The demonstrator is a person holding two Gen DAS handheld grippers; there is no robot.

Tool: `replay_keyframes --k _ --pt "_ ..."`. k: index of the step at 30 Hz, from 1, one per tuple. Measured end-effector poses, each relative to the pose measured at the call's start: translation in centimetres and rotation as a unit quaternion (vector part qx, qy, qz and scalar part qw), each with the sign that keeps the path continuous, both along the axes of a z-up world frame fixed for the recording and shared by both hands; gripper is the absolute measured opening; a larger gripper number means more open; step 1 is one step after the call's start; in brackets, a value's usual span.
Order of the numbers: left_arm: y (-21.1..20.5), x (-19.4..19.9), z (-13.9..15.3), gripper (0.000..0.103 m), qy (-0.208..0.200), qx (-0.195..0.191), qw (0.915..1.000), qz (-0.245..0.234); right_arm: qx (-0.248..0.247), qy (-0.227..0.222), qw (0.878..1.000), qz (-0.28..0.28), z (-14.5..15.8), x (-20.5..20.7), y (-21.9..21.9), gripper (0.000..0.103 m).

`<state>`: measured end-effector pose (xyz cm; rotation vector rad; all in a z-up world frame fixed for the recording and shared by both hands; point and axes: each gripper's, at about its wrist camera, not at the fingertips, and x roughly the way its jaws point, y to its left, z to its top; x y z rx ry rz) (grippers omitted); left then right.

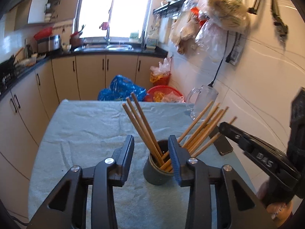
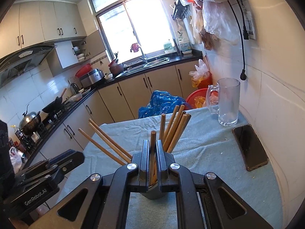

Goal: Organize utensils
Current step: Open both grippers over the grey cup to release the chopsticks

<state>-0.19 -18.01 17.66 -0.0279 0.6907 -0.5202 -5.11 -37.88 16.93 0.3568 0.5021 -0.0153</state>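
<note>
Brown wooden chopsticks [image 1: 144, 126] stand tips-down in a dark round cup [image 1: 156, 171] on the cloth-covered bench [image 1: 80, 126]. 3 lean left; the others fan right. The cup stands upright.

On the side of your left gripper [image 2: 63, 159], in the right wrist view, you can read "GenRobot.AI" in white letters. Your right gripper [image 1: 223, 126], seen from the left wrist, carries pale raised lettering too blurred to read. Nothing else is legible.
</note>
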Motion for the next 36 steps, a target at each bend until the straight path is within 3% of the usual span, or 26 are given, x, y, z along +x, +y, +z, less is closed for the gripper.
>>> replay_keyframes --k 3,5,7,14,15,16,17,18,19,36 --pt "0.8 1.8 -0.8 0.041 0.025 -0.029 0.9991 0.019 0.003 0.001 1.000 0.005 0.1 0.1 -0.1 0.007" --pt "1.2 2.7 -1.0 0.053 0.025 -0.042 0.9984 0.030 0.003 0.000 1.000 0.009 0.1 0.2 0.0 0.007" --pt "1.3 3.5 -1.1 0.058 0.016 -0.042 0.9980 0.044 0.004 0.001 1.000 0.012 0.1 0.3 0.0 0.007" --pt "1.3 6.3 -1.1 0.058 0.014 -0.047 0.9974 0.053 0.007 0.001 1.000 0.018 -0.2 0.7 -0.2 0.007" --pt "1.3 6.5 -1.1 0.056 0.017 -0.048 0.9975 0.049 0.006 0.002 1.000 0.019 -0.2 0.8 -0.2 0.007" --pt "1.3 6.6 -1.0 0.042 0.017 -0.047 0.9976 0.047 0.005 0.002 1.000 0.020 -0.1 0.8 -0.2 0.007" --pt "1.2 6.7 -1.0 0.022 0.017 -0.044 0.9980 0.043 0.004 0.002 1.000 0.020 -0.1 0.9 -0.2 0.007" --pt "1.0 6.8 -0.9 0.012 0.020 -0.041 0.9983 0.036 0.004 0.002 1.000 0.021 -0.2 0.9 -0.2 0.007" --pt "0.9 6.7 -1.0 0.009 0.025 -0.041 0.9984 0.030 0.003 0.002 1.000 0.021 -0.2 1.0 -0.2 0.007" --pt "-0.2 1.0 3.2 0.005 -0.027 -0.038 0.9989 0.011 -0.016 -0.025 0.999 0.012 1.6 0.2 0.5 0.007"
